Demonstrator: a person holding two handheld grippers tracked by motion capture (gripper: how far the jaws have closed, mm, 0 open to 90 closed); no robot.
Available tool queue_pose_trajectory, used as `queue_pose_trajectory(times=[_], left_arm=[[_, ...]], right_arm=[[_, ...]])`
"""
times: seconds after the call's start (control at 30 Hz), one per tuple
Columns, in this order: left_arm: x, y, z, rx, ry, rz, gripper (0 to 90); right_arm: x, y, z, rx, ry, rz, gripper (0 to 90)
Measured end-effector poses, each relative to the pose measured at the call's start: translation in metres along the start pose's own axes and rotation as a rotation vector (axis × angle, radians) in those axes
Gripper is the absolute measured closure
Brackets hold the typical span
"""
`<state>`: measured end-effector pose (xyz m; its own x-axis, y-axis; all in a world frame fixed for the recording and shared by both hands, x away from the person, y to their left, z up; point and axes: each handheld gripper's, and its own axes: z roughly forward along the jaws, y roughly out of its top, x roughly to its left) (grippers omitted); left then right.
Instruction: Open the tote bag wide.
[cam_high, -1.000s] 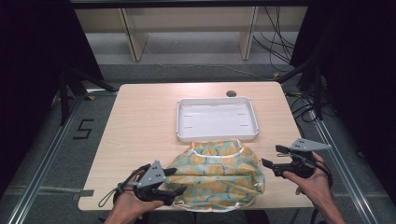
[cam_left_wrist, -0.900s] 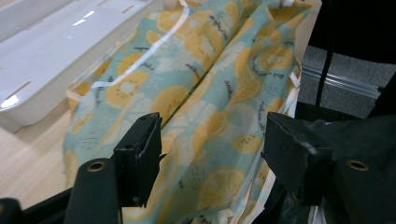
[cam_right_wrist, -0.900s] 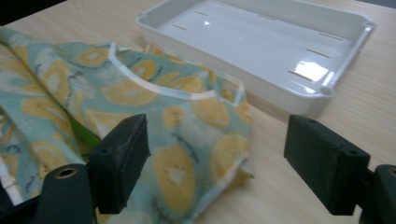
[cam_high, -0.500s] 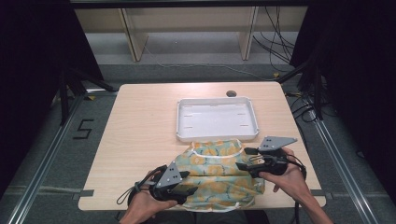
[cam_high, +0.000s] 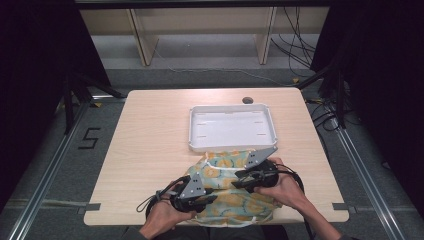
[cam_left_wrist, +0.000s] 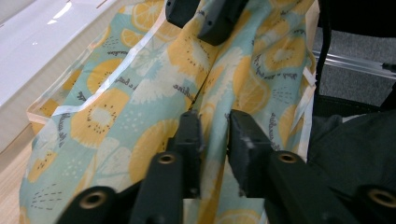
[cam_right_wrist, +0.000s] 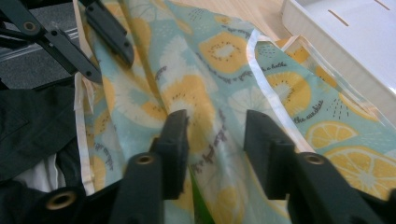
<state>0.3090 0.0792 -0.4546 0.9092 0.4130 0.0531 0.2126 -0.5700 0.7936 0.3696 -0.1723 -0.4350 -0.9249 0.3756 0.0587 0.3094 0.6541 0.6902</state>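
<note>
1. Step in hand, as far as I can judge: both tools are going for a pinch on the fruit-print cloth (cam_high: 227, 192), probably to lift or fold it. It lies on the near edge of the surface (cam_high: 150, 145), its far edge right up against the white tray (cam_high: 231, 146), its near edge drooping over the front.

2. Left tool (cam_left_wrist: 212, 128): jaws have just been closing and now sit narrow, with a raised ridge of fabric between them. The pads look to be pressing on that fold, so I'd call it gripping the cloth.

3. Right tool (cam_right_wrist: 215, 128): jaws have also just been closing, but there's a visible gap. The cloth bunches up between them and I don't see the pads biting yet, so not gripping.

4. Next move, I reckon: the right one has to finish its squeeze on that ridge before anything goes up, then both lift together so the fabric doesn't slip out of one side.

5. The cloth itself: pale teal with yellow citrus and kiwi slices, small script lettering, white trim or ties along the edges. Thin, floppy, wrinkled.
</note>
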Motion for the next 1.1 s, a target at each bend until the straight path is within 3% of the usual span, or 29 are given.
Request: queue_pose_trajectory(times=[0.07, 0.13, 0.2, 0.23, 0.27, 0.33, 0.4, 0.6, 0.63, 0.73, 0.87, 0.93, 0.97, 1.03, 1.1], left_arm=[[-0.001, 0.000, 0.001, 0.004, 0.002, -0.012, 81.6], [-0.003, 0.001, -0.002, 0.020, 0.007, 0.002, 83.8], [-0.006, 0.001, -0.004, 0.025, -0.003, 0.011, 89.0], [-0.008, 0.001, -0.006, 0.023, 0.001, 0.008, 89.0], [-0.010, 0.000, -0.007, 0.017, 0.001, 0.004, 89.3], [-0.011, -0.003, -0.011, 0.032, -0.012, 0.015, 89.4], [-0.014, -0.009, -0.014, 0.051, -0.025, 0.017, 89.5], [-0.014, -0.018, -0.019, 0.091, -0.024, 0.006, 89.5], [-0.014, -0.020, -0.019, 0.099, -0.018, 0.000, 89.5], [-0.015, -0.022, -0.018, 0.115, -0.037, 0.020, 89.6], [-0.020, -0.027, -0.015, 0.139, -0.063, 0.009, 89.6], [-0.020, -0.029, -0.013, 0.157, -0.073, 0.028, 89.5], [-0.021, -0.029, -0.012, 0.145, -0.068, 0.013, 89.5], [-0.019, -0.027, -0.013, 0.152, -0.070, 0.028, 89.4], [-0.019, -0.026, -0.013, 0.112, -0.066, 0.002, 89.1]], right_arm=[[-0.001, 0.001, 0.001, 0.008, 0.007, -0.010, 73.3], [-0.001, 0.003, 0.003, 0.015, 0.012, -0.031, 83.5], [-0.002, 0.008, 0.004, 0.020, -0.015, -0.062, 90.0], [-0.002, 0.008, 0.004, 0.020, -0.015, -0.062, 90.0], [-0.009, 0.014, 0.000, 0.007, -0.069, -0.077, 90.0], [-0.012, 0.016, -0.003, -0.008, -0.094, -0.052, 90.0], [-0.027, 0.023, -0.011, -0.040, -0.171, -0.060, 90.0], [-0.052, 0.034, -0.013, -0.049, -0.247, -0.040, 90.0], [-0.060, 0.040, -0.011, -0.050, -0.284, -0.043, 90.0], [-0.071, 0.046, -0.009, -0.042, -0.335, -0.033, 90.0], [-0.087, 0.050, -0.008, -0.037, -0.381, -0.017, 90.0], [-0.093, 0.050, -0.005, -0.033, -0.382, -0.010, 90.0], [-0.093, 0.050, -0.005, -0.033, -0.382, -0.010, 90.0], [-0.096, 0.049, -0.001, -0.019, -0.389, -0.012, 90.0], [-0.099, 0.048, 0.001, -0.010, -0.381, -0.005, 90.0]])
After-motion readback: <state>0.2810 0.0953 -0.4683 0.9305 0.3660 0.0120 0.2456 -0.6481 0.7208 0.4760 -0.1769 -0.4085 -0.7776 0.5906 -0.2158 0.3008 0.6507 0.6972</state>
